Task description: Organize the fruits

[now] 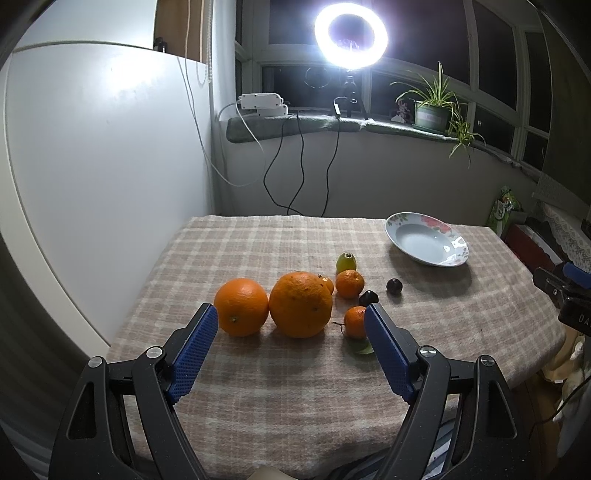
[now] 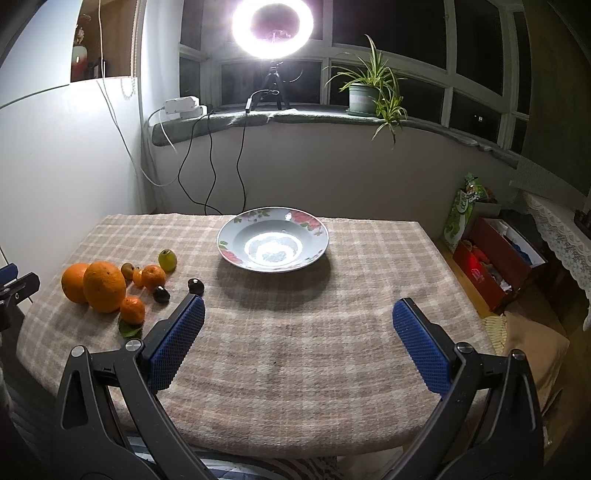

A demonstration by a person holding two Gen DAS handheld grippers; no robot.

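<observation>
Two big oranges (image 1: pixel 300 304) (image 1: pixel 241 307) sit side by side on the checked cloth, with small mandarins (image 1: pixel 349 283) (image 1: pixel 355 322), a green fruit (image 1: pixel 346 261) and two dark fruits (image 1: pixel 394 285) behind and to their right. My left gripper (image 1: pixel 290 314) is open, just short of the big oranges, holding nothing. A flowered plate (image 2: pixel 272 240) stands empty at the table's far middle in the right wrist view. My right gripper (image 2: pixel 297 306) is open and empty, in front of the plate. The fruit pile (image 2: pixel 105 286) lies to its left.
A ring light (image 1: pixel 351 35) on a tripod, a potted plant (image 2: pixel 364 98) and cables stand on the windowsill behind the table. A white panel (image 1: pixel 92 166) borders the table's left side. A red box (image 2: pixel 495 258) sits on the floor at the right.
</observation>
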